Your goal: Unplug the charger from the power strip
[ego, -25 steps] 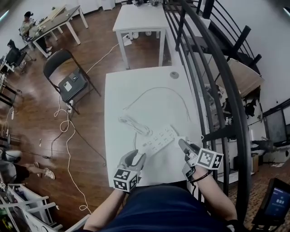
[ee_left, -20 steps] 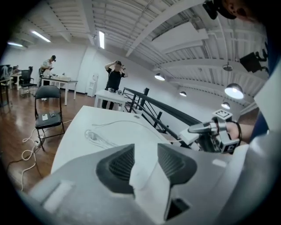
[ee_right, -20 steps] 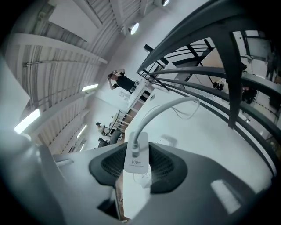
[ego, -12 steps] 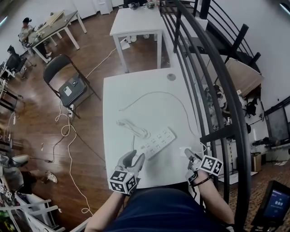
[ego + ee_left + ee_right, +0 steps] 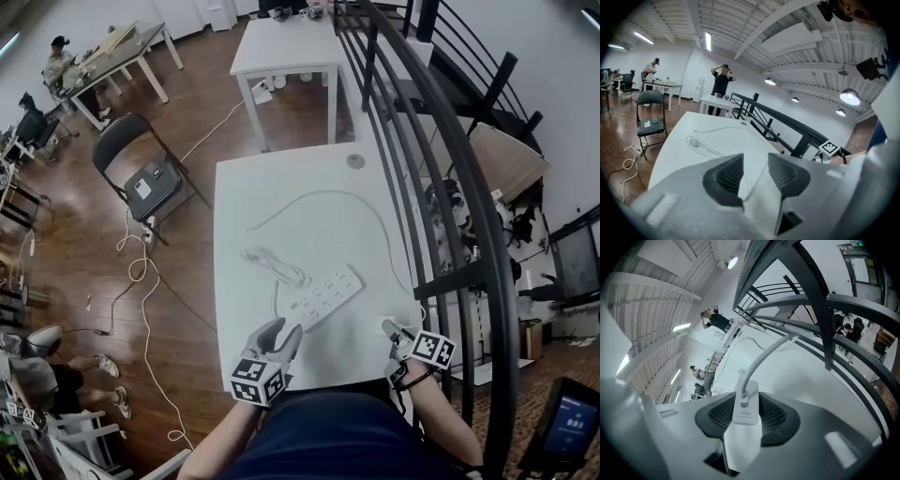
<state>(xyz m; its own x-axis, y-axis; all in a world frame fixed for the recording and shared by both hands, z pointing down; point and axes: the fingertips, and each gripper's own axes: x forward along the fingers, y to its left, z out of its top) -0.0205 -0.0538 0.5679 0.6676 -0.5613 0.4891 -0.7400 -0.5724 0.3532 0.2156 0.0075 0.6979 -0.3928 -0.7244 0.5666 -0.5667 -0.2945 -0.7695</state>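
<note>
The right claw point(image 5: 392, 330) is closed part-way on the charger point(image 5: 744, 420), a white block pinched between its pads with the cable point(image 5: 764, 355) leaving its top and arching away over the desk point(image 5: 244, 187); the prongs are in no socket, so the unplugging itself looks done.

The power strip point(image 5: 324, 294) lies at the centre of the head view, its long axis running from lower left to upper right; it sits up and to the left of the right claw, with bare desk between them. The left claw point(image 5: 285, 326) is the nearer one, just below the strip's lower-left end; its jaws stand well apart, the strip's end shows in the gap beyond them, and the pads do not appear to press on anything.

A second ago the right claw was close by the strip's upper-right end; it has since dropped toward the lower-right edge of the desk, carrying the charger clear; the strip and the left claw have hardly shifted.

Any setting-down would likely go to the open desk at the lower right, away from the strip; the trailing cable may drag or tug.
</note>
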